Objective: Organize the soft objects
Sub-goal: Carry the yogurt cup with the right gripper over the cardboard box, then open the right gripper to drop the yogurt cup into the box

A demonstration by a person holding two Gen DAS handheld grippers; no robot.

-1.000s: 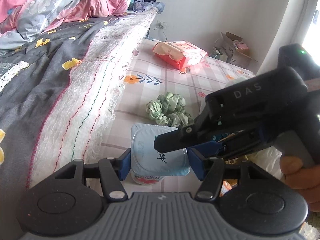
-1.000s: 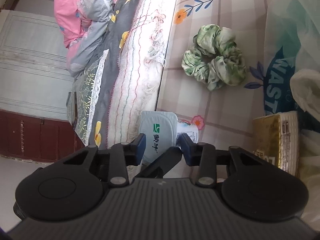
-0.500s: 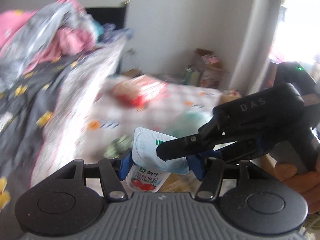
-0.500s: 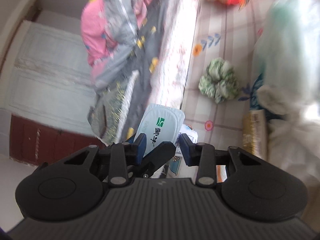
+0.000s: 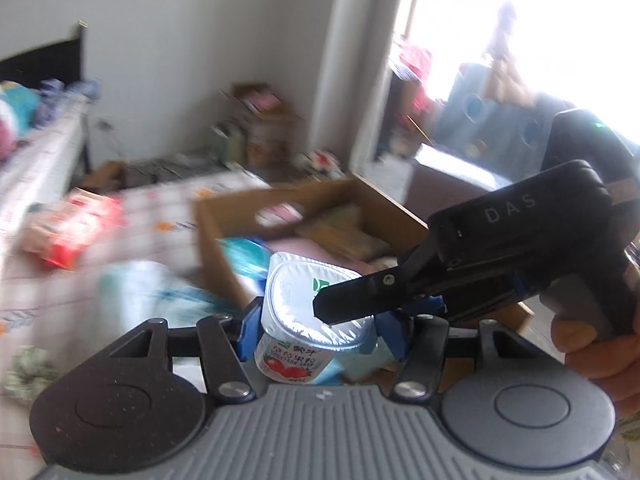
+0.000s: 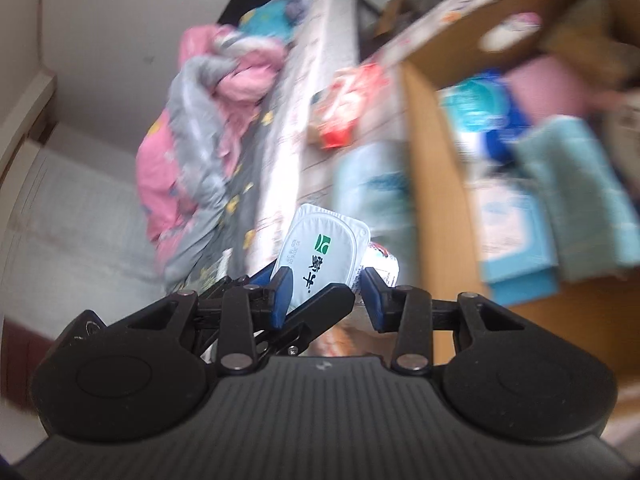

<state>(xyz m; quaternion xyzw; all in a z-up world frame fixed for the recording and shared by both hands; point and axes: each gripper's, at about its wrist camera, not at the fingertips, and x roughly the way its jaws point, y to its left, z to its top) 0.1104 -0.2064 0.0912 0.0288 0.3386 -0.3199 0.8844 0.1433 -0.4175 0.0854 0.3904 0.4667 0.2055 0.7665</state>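
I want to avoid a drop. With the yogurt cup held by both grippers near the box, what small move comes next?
Probably carry the yogurt cup further, over the open cardboard box. The left gripper and right gripper both clamp it, and it hangs before the box's near wall, not yet above the opening.

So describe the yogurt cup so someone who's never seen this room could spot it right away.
Find the open cardboard box on the checked bedspread. In front of it, off the bed, the left gripper clamps a small yogurt cup by its sides, the right gripper's finger lying over its lid. Only it has a white foil lid with a green logo and strawberries on its side.
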